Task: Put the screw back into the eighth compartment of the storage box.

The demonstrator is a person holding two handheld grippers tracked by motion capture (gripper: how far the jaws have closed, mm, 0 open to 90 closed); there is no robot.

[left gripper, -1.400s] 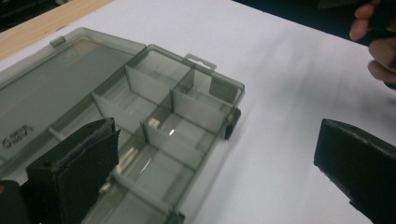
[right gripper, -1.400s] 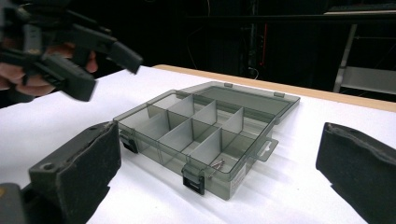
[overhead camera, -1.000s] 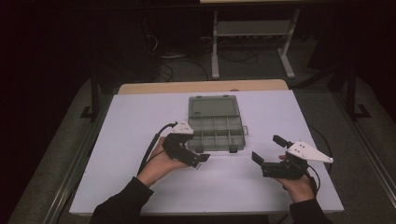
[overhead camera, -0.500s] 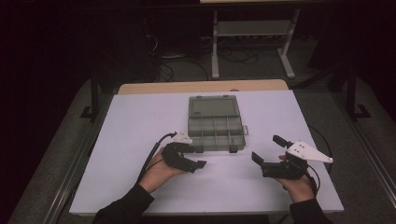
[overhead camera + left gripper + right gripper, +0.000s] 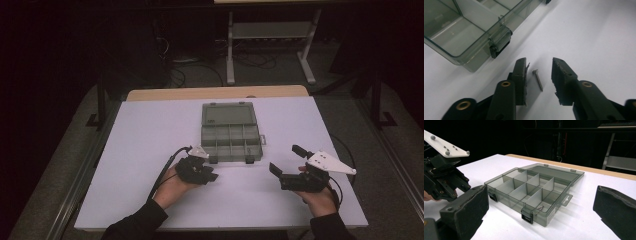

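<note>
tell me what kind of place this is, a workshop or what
Probably a lab or recording room, not a workshop. A white table stands in a dark room with cables and a metal stand behind. A person works handheld grippers by a clear compartment box and a small screw.

One organizer box (image 5: 230,132), two screws (image 5: 538,79), two tools (image 5: 207,176)

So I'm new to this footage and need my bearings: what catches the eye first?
A smoky transparent plastic compartment box lies open mid-table on the white tabletop. Just in front of its near-left latch, the left gripper, whose jaws have just been closing, straddles a small metal screw without pinching it. The right gripper is open near the box's right corner.
</note>
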